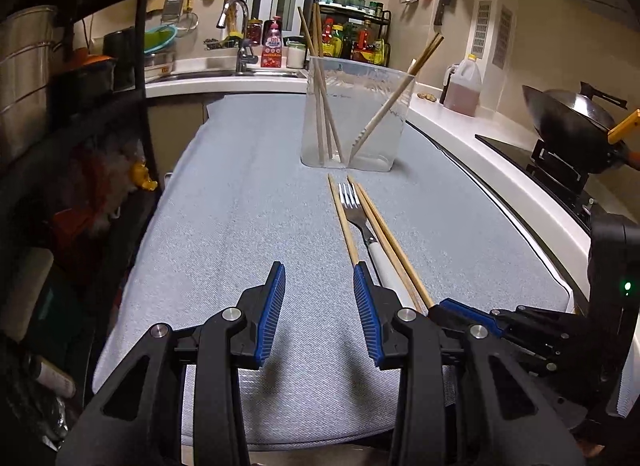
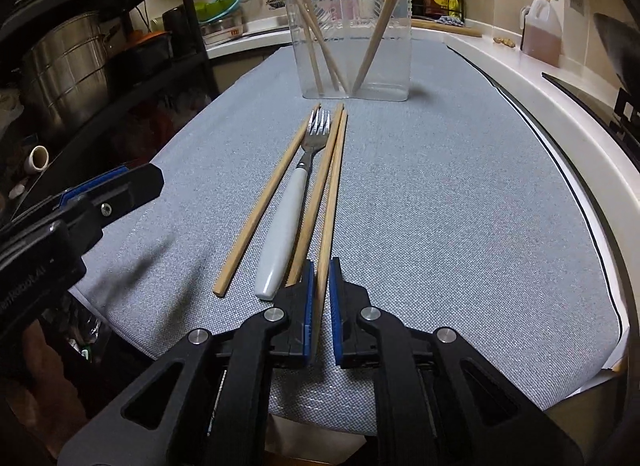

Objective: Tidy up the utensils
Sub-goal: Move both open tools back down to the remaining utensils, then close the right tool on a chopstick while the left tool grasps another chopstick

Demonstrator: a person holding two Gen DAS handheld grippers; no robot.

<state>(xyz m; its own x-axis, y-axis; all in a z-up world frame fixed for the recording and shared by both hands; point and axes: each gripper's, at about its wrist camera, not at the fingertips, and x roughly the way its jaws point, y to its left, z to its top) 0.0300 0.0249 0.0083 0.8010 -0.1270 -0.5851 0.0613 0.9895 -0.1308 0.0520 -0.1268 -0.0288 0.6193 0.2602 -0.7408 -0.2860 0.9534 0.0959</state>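
A white-handled fork (image 2: 280,217) lies on the grey cloth (image 2: 440,205) among three wooden chopsticks. My right gripper (image 2: 322,270) is shut on the near end of the rightmost chopstick (image 2: 334,169), whose far tip still rests on the cloth. Another chopstick (image 2: 264,201) lies left of the fork. Beyond them stands a clear plastic container (image 2: 348,37) holding several chopsticks. In the left wrist view my left gripper (image 1: 320,278) hovers open over bare cloth, just left of the fork (image 1: 356,213), with nothing between its fingers. The right gripper (image 1: 460,310) shows at its right side.
A black rack (image 1: 80,105) with pots lines the left edge. On the white counter to the right are an oil jug (image 1: 464,85) and a wok (image 1: 572,121) on the stove. Sink (image 1: 224,73) and spice rack sit behind the container (image 1: 352,121).
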